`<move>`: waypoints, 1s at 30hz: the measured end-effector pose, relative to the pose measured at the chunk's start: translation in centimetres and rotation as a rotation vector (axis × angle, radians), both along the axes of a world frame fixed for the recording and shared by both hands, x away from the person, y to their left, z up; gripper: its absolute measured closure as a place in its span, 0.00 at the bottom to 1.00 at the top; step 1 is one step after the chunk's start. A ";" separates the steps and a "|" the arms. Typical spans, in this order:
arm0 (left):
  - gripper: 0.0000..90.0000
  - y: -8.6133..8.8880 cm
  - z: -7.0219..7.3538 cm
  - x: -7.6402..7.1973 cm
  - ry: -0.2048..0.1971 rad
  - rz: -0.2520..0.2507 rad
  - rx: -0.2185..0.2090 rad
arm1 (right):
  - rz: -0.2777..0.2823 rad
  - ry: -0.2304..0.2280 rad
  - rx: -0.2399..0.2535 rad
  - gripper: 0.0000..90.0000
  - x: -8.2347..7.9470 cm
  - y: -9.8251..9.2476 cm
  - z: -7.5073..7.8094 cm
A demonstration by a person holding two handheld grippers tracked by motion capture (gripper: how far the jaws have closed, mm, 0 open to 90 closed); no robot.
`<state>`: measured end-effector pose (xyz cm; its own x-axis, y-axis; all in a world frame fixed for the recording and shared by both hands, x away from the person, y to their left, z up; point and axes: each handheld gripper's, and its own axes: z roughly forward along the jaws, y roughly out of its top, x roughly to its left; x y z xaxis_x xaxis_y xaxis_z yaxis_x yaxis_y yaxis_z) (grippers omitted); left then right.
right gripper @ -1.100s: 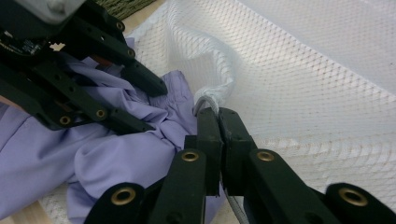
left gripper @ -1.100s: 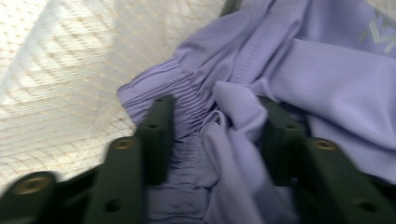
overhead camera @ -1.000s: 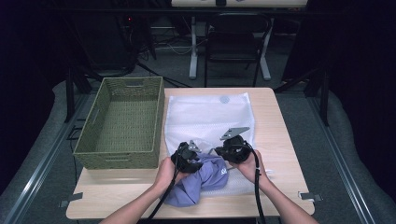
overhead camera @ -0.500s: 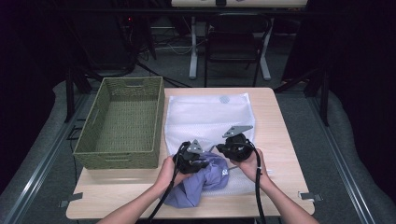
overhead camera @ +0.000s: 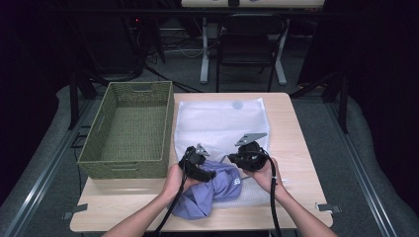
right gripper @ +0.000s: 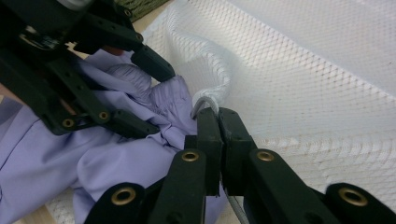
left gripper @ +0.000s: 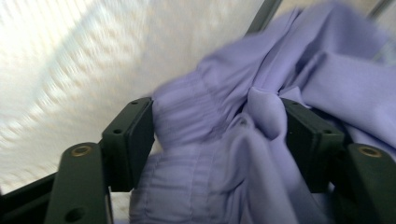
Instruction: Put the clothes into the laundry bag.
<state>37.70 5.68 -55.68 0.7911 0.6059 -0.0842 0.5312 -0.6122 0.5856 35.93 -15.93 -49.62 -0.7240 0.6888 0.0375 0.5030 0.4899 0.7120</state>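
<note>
A crumpled purple garment (overhead camera: 217, 190) lies at the near end of a white mesh bag (overhead camera: 222, 123) on the table. My left gripper (overhead camera: 210, 174) sits over the garment. Its jaws have just been opening and now stand apart, with a bunch of the purple fabric (left gripper: 219, 149) loose between the pads. The right gripper view shows the left gripper (right gripper: 154, 98) spread over the cloth (right gripper: 116, 163). My right gripper (right gripper: 218, 121) is shut on the bag's rolled rim and holds the mesh (right gripper: 303, 84) up beside the garment. In the high view the right gripper (overhead camera: 230, 159) is at the bag's near right.
A green woven basket (overhead camera: 123, 167) stands to the left of the bag. The wooden table (overhead camera: 296, 148) has bare room on its right side and along its near edge. Chairs and stands are in the dark beyond the far edge.
The left gripper has shifted a little over the purple garment. The right gripper has stayed where it was, still holding the bag's rim.
</note>
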 end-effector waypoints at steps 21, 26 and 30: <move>0.80 -0.5 2.5 -1.3 -0.084 -0.109 -0.054 | -0.032 -0.005 -0.008 0.98 0.3 -0.2 -0.1; 0.81 -1.7 3.2 -2.6 -0.089 -0.190 -0.098 | -0.060 -0.035 0.008 0.98 0.2 -0.6 0.3; 0.81 -2.5 2.8 -2.8 -0.092 -0.207 -0.081 | -0.066 -0.069 0.035 0.98 -0.1 -0.5 0.9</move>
